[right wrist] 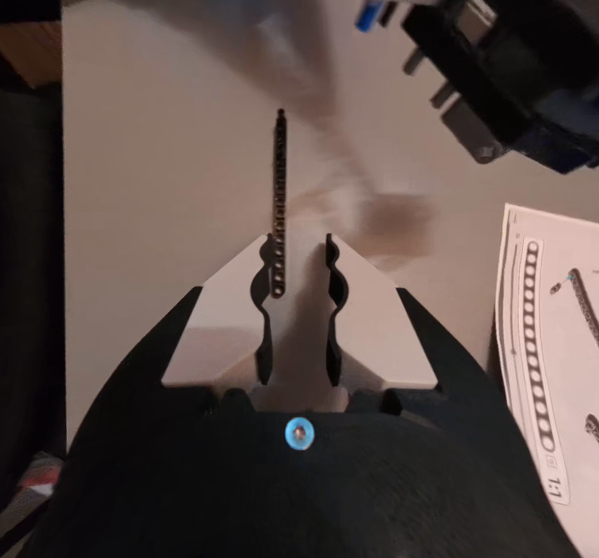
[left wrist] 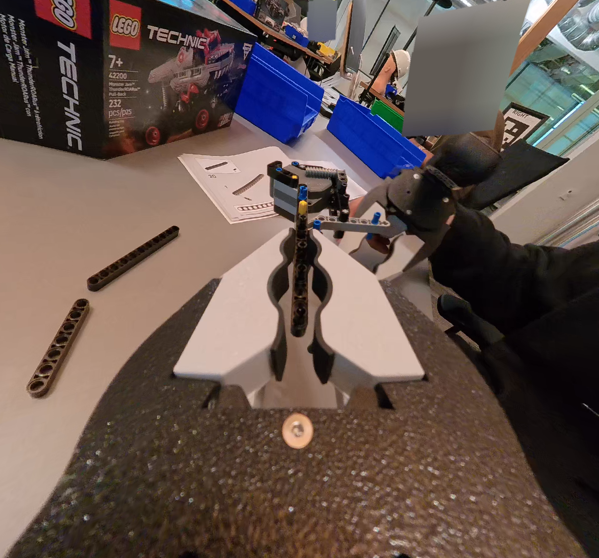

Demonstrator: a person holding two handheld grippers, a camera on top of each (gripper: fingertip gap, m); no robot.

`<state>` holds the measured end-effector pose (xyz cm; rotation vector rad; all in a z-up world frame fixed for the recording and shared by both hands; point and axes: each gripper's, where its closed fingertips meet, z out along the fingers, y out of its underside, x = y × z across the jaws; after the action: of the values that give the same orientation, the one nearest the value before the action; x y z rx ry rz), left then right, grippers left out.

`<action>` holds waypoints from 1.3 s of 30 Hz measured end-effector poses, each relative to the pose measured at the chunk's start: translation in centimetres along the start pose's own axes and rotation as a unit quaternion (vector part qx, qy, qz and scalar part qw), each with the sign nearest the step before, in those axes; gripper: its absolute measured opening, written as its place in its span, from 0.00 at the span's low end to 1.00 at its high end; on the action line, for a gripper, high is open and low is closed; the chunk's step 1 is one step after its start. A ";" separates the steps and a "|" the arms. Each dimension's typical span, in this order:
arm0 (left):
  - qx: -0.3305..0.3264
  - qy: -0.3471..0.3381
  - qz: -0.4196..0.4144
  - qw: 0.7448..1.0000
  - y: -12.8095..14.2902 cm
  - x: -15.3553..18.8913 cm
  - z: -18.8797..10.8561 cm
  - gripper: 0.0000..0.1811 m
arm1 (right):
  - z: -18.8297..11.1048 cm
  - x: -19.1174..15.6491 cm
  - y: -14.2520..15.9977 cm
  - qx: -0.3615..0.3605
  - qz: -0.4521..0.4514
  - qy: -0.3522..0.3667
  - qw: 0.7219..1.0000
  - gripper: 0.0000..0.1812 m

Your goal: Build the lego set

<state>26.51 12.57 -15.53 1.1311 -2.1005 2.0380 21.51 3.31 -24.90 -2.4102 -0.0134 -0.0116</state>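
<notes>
My left gripper (left wrist: 300,234) is shut on a black beam (left wrist: 299,283) that sticks out of the partly built lego model (left wrist: 308,186). It holds the model, black and grey with a spring and blue and yellow pins, above the table. A grey beam with blue pins (left wrist: 353,221) points from the model towards my right gripper (left wrist: 376,257). In the right wrist view my right gripper (right wrist: 299,236) is open and empty above the table. A long black beam (right wrist: 279,205) lies flat just ahead of its left finger (right wrist: 227,315). The model (right wrist: 505,56) shows blurred at the top right.
Two loose black beams (left wrist: 133,257) (left wrist: 58,348) lie on the table at the left. The instruction sheet (left wrist: 227,182) (right wrist: 551,348) lies under the model. The lego box (left wrist: 129,66) and blue bins (left wrist: 278,98) (left wrist: 372,140) stand behind. The person's dark sleeve (left wrist: 502,267) fills the right. The grippers' ends are close to 15 centimeters from one another.
</notes>
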 end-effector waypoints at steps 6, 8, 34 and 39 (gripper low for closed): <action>0.006 -0.005 0.001 1.000 -0.2 -0.2 -0.3 0.03 | 0.6 -0.7 -0.4 -0.016 -0.083 -0.005 0.996 0.02; 0.010 -0.006 0.001 1.000 -0.4 -0.3 -0.5 0.03 | 0.6 0.2 -0.9 -0.013 -0.155 0.070 0.985 0.00; -0.053 0.046 -0.182 0.981 4.0 0.3 3.1 0.03 | 1.5 0.3 -1.0 0.000 -0.314 0.184 0.931 0.03; -0.065 0.042 -0.170 0.982 4.8 0.4 3.7 0.03 | 1.2 0.0 -1.0 -0.028 -0.450 0.274 0.849 0.03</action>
<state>25.62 8.68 -20.10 1.2566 -1.8206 1.7381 21.54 4.85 -25.14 -2.1480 -0.8769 -1.1305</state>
